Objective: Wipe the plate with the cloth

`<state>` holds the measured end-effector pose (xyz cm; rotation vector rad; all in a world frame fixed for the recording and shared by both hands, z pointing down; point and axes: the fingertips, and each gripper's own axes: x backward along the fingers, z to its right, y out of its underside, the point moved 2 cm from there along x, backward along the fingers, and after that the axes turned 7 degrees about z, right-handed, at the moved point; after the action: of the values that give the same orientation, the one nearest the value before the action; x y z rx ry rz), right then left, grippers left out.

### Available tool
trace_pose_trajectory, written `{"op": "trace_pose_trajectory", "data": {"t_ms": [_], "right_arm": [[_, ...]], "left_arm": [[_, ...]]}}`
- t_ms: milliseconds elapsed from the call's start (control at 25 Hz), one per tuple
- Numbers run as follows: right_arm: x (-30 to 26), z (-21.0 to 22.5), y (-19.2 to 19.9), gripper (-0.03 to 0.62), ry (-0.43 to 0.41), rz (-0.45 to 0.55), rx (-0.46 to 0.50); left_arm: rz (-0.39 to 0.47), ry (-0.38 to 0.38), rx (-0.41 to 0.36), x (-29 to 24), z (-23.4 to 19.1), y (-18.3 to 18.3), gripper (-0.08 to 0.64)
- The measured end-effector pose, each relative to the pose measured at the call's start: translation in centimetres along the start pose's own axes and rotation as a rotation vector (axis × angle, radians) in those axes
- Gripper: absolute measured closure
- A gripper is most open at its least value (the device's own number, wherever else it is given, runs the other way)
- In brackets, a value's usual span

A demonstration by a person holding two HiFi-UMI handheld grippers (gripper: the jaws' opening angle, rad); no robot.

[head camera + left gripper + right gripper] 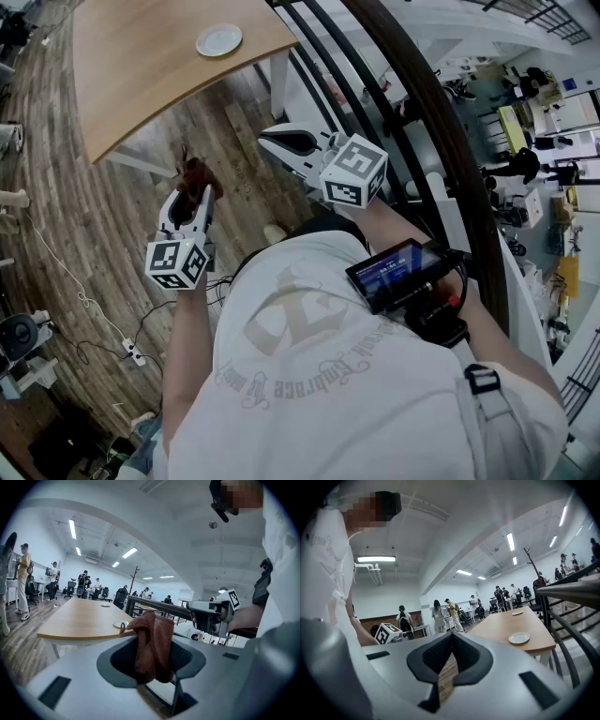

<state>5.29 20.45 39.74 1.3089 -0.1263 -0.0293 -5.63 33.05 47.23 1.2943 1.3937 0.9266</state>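
A small white plate [218, 39] lies near the far edge of a wooden table [141, 66], well ahead of both grippers. My left gripper [194, 190] is shut on a bunched brown cloth [198, 174] and held in the air over the floor, short of the table. In the left gripper view the cloth [153, 644] hangs between the jaws, with the plate [120, 624] beyond it. My right gripper [267, 141] is off to the right, beside the table's corner. Its jaws [450, 638] meet at the tips with nothing in them, and the plate [519, 638] shows ahead.
A black stair railing [412, 103] runs along the right. Cables and a power strip [132, 352] lie on the wood floor at the left. A second plate [517, 613] sits farther along the table. People stand and sit at desks in the background.
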Motion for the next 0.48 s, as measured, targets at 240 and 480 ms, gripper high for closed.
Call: {"op": "trace_pose_trajectory", "data": {"t_ms": [240, 480], "right_arm": [[3.2, -2.4, 2.6, 0.578, 0.025, -0.042, -0.013], [7.5, -2.9, 5.8, 0.578, 0.07, -0.093, -0.051]], "left_arm": [[-0.006, 0.0, 0.01, 2.8, 2.0, 1.9, 0.391], [-0.031, -0.017, 0.021, 5.2, 4.8, 4.2, 0.391]]}}
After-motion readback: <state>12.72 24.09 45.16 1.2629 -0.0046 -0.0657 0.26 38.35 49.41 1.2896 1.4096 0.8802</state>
